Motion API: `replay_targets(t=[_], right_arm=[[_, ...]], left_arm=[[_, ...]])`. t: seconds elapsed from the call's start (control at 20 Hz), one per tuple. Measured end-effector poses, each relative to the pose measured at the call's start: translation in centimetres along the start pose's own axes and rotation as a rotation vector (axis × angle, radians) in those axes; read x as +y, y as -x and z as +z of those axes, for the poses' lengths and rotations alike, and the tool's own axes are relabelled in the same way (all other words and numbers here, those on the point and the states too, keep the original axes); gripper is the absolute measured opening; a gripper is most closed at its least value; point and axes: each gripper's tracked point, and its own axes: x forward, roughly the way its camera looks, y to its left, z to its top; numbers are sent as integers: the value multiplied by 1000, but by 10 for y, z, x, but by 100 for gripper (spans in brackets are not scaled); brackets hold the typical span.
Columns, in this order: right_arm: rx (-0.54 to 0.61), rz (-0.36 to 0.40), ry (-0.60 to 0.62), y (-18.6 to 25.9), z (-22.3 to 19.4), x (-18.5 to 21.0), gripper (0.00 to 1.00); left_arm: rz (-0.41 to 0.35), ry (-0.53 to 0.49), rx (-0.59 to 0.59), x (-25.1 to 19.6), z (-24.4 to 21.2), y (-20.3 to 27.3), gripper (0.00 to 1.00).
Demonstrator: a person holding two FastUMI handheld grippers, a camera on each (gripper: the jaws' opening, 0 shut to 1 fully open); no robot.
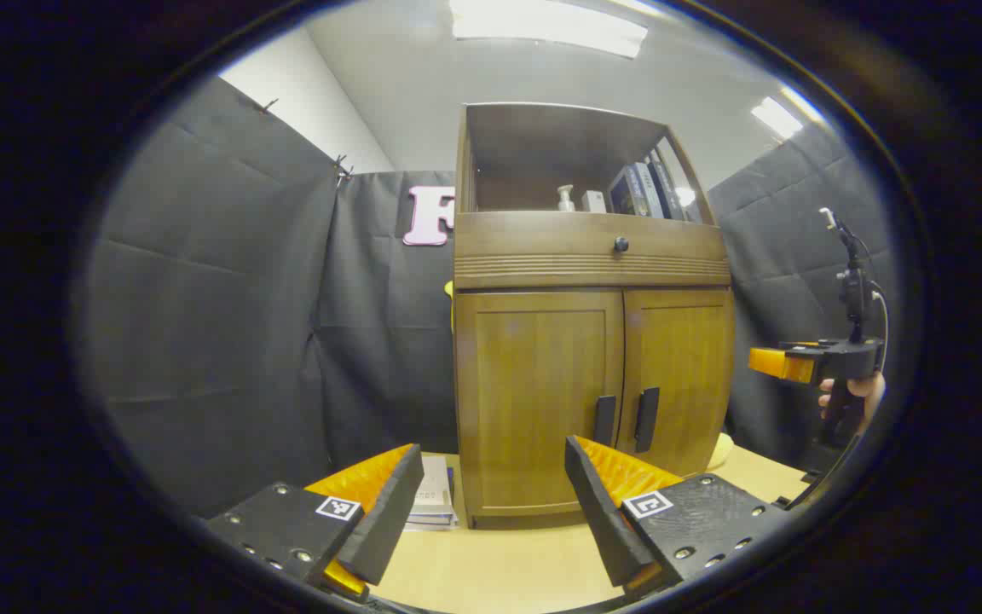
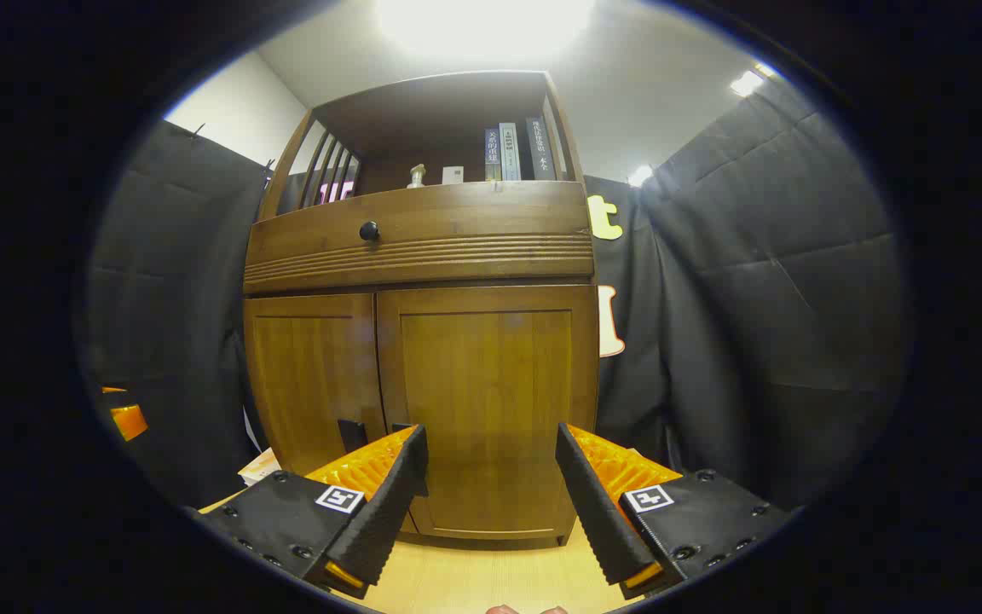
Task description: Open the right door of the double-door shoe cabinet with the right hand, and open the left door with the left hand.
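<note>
Centre frame in both views stands the wooden shoe cabinet [image 1: 593, 341], its panelled left door [image 1: 540, 396] and right door [image 2: 487, 409] closed, dark bar handles [image 1: 646, 419] meeting. Left gripper [image 1: 491, 503] and right gripper [image 2: 487, 490] gape, ridged fingers empty.

Left gripper [image 1: 491, 490]: two wedge-shaped fingers with ribbed inner faces, mounted on dark textured plates studded with round screws; a square black-and-white marker near each finger's base. Right gripper [image 2: 487, 473]: same wedge fingers, screwed plates and square markers. Seen from the left gripper view: dark handle, upright mast, thin looping cable, bare hand [image 1: 853, 392].
</note>
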Motion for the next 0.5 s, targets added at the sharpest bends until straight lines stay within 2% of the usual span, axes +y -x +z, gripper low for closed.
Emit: replay_targets(t=[0.15,0.4,0.5], right_arm=[[25,1,-18,6,-7,6,93],[40,-10,45,17,-13,6,92],[48,-13,41,22,-14,5,95]], left_arm=[[1,18,9,2,-6,1,96],[1,23,23,4,-15,3,96],[4,33,31,5,-19,1,96]])
